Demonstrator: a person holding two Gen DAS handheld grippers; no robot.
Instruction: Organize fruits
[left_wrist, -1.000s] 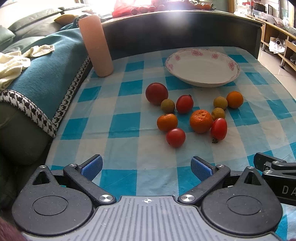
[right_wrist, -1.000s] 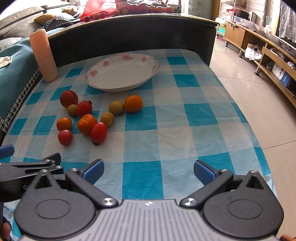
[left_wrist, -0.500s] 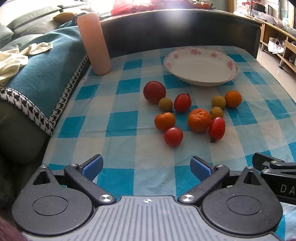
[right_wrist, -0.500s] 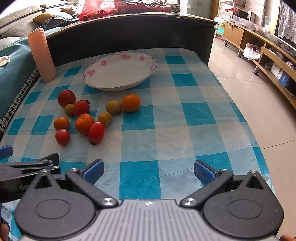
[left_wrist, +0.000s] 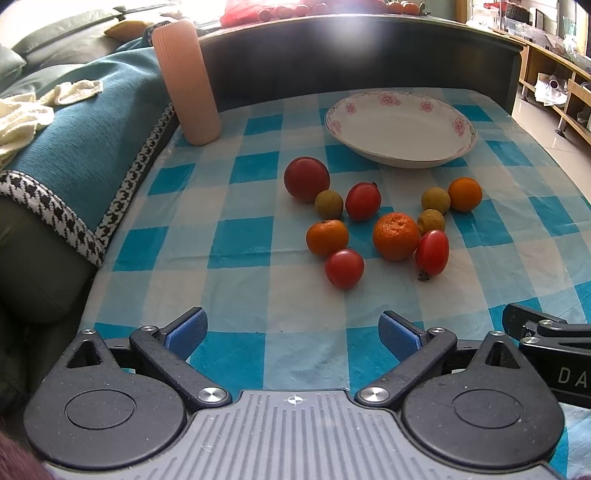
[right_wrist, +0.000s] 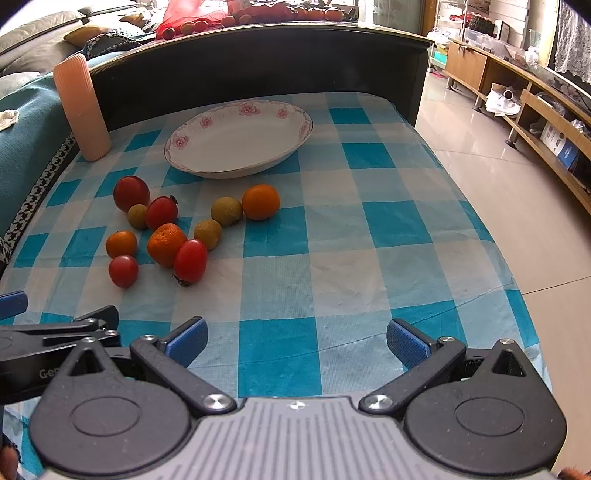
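On my worktop with the blue and white checked cloth (left_wrist: 243, 236), the white flowered dish (left_wrist: 400, 129) waits empty behind the loose red, orange and yellow fruits (left_wrist: 396, 236), so my left tongs (left_wrist: 293, 330) and right tongs (right_wrist: 297, 338), both wide open and holding nothing, should go slowly and squeeze one small fruit softly.

Four red tomatoes (left_wrist: 306, 178), three oranges (left_wrist: 396, 236) and three small yellow-brown fruits (left_wrist: 328, 204) lie on the cloth; one plate (left_wrist: 400, 129), one pink cylinder (left_wrist: 186, 75).
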